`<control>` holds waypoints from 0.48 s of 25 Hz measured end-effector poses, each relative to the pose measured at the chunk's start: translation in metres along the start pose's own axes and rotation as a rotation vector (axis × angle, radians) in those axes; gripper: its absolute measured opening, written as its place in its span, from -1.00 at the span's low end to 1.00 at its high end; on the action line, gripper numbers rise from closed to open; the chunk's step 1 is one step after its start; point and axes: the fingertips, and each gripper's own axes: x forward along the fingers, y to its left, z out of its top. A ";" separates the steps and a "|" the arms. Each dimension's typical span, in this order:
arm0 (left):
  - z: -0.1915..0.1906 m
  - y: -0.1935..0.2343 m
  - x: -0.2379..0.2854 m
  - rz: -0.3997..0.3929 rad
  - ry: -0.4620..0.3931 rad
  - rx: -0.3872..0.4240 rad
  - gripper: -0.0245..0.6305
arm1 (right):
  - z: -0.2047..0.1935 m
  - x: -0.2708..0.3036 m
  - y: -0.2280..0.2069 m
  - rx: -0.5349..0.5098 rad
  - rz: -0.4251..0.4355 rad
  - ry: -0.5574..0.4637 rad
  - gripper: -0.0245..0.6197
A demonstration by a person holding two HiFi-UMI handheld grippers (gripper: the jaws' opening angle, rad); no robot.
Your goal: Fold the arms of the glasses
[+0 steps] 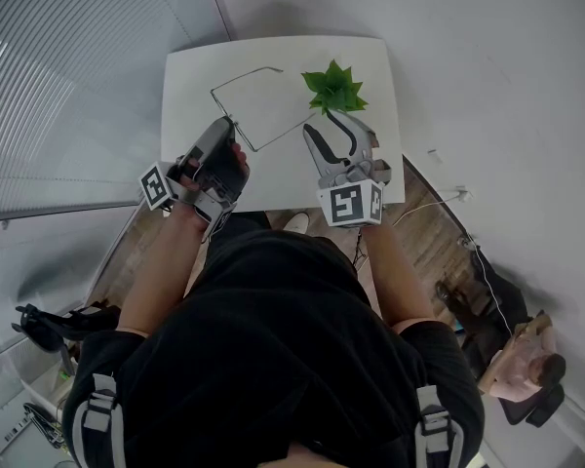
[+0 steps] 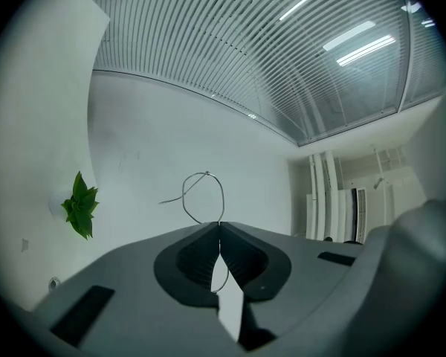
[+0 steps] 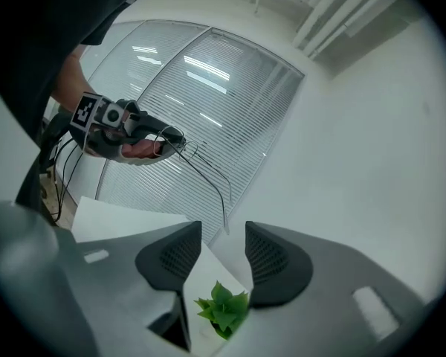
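The glasses (image 1: 236, 115) are a thin wire frame held up over the white table (image 1: 190, 76). My left gripper (image 1: 230, 133) is shut on the frame, and the wire runs out between its closed jaws to a loop, the glasses (image 2: 205, 193), ahead of the left gripper (image 2: 220, 226). In the right gripper view the glasses (image 3: 208, 171) stretch from the far gripper toward me. One arm's end hangs in the gap at my right gripper's (image 3: 223, 230) fingertips. The jaws stand apart and the pads do not touch the wire. In the head view the right gripper (image 1: 330, 122) sits right of the frame.
A small green plant (image 1: 333, 88) stands at the table's far right, just past the right gripper, and shows below its jaws as the plant (image 3: 223, 311). Slatted blinds fill the left. A person (image 1: 526, 369) sits at lower right, with cables on the wooden floor (image 1: 439, 227).
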 end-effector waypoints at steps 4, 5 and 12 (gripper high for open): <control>-0.001 0.002 0.003 0.001 0.003 -0.006 -0.89 | -0.004 0.002 -0.001 -0.024 -0.006 0.008 -0.41; -0.002 0.003 0.003 0.003 0.005 -0.008 -0.89 | -0.004 0.002 -0.002 -0.022 -0.008 0.009 -0.45; -0.003 0.007 0.005 0.009 0.009 -0.013 -0.89 | -0.006 0.002 -0.009 -0.052 -0.046 0.011 -0.71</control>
